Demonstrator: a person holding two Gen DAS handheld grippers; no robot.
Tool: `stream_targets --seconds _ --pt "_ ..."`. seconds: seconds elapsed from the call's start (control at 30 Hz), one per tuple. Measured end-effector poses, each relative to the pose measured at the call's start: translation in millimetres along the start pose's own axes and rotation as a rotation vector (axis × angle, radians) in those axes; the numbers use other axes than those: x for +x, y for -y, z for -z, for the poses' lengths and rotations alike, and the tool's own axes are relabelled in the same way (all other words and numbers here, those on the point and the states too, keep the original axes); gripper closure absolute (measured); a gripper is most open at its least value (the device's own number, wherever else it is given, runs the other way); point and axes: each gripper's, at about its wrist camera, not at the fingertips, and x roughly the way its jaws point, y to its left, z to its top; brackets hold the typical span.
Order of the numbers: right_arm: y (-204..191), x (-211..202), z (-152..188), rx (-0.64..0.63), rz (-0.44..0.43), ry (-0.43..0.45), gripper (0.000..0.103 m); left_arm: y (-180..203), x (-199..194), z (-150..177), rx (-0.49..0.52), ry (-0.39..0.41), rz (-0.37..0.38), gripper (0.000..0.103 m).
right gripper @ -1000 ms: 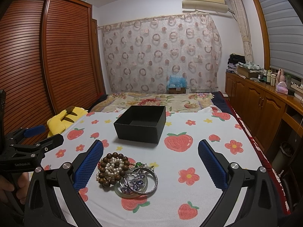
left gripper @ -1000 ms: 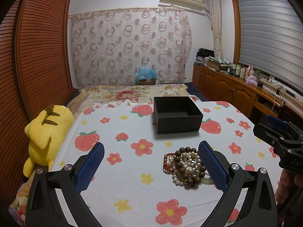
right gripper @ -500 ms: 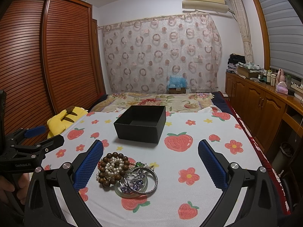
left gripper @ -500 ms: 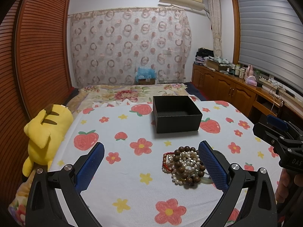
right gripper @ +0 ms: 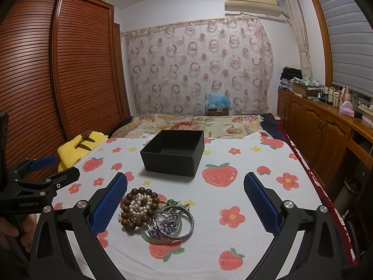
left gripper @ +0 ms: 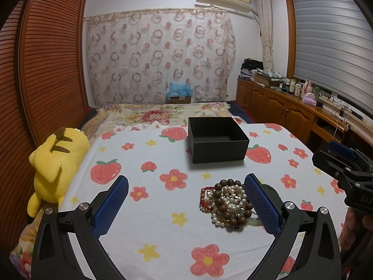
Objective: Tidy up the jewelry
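Observation:
A pile of jewelry [left gripper: 227, 204] lies on the flowered bed sheet [left gripper: 151, 198]: brown wooden beads, white pearls and a red string. In the right wrist view the pile [right gripper: 142, 206] also holds silver bangles with purple stones [right gripper: 173, 221] and a pale jade ring. An open, empty black box [left gripper: 218, 138] stands behind the pile; it also shows in the right wrist view [right gripper: 173, 150]. My left gripper [left gripper: 186, 205] is open above the sheet, its right finger beside the pile. My right gripper [right gripper: 185, 204] is open, its left finger beside the pile.
A yellow plush toy [left gripper: 58, 161] lies at the bed's left edge by the wooden wardrobe [left gripper: 46, 70]. Wooden cabinets [right gripper: 321, 130] with bottles run along the right wall. A floral quilt [left gripper: 163, 114] lies behind the box.
My left gripper has drifted slightly, so the box and the pile sit a little lower left in its view. The right view is nearly unchanged.

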Motion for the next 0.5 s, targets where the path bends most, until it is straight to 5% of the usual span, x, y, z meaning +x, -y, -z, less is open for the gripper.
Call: stream_targets --seconds 0.5 --pt "-7.3 0.7 -4.4 -0.011 -0.023 -0.019 0.002 8.5 4.4 -2.0 0.005 -0.022 0.002 0.007"
